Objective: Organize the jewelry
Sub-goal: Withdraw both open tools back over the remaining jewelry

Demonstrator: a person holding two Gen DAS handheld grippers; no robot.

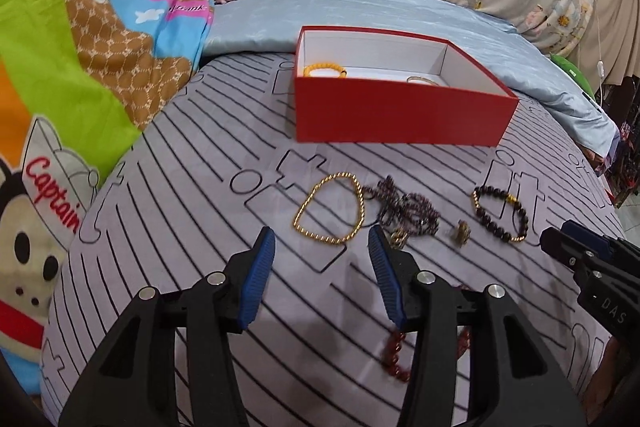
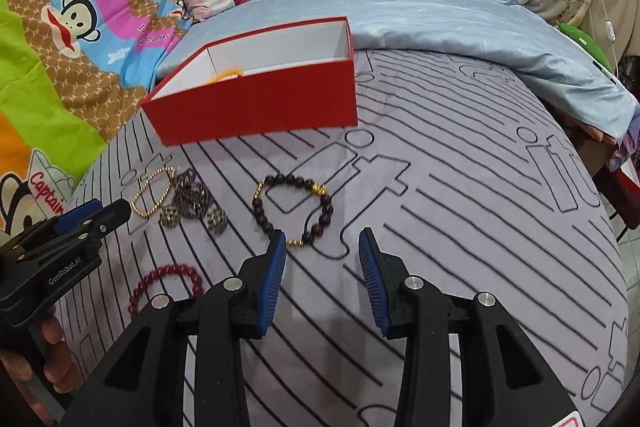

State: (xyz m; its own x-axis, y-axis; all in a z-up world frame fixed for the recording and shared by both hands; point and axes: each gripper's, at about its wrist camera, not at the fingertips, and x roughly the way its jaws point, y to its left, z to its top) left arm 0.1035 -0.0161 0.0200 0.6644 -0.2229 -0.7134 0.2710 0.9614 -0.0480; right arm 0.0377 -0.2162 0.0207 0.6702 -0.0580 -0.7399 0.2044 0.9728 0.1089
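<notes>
Left wrist view shows the left gripper (image 1: 322, 241) with its blue-padded jaws parted and empty, poised just short of the gold twisted-chain bracelet (image 1: 330, 209) on the striped lilac bedsheet (image 1: 168, 155). It looks light, limp and slippery, so pinching one strand near its closest edge seems wisest. Right wrist view has the right gripper (image 2: 322, 245) narrower, also empty, beside the dark beaded bracelet with gold charm (image 2: 294, 213); its beads should give firmer purchase. Beyond sits the open red cardboard box (image 2: 256, 107).
</notes>
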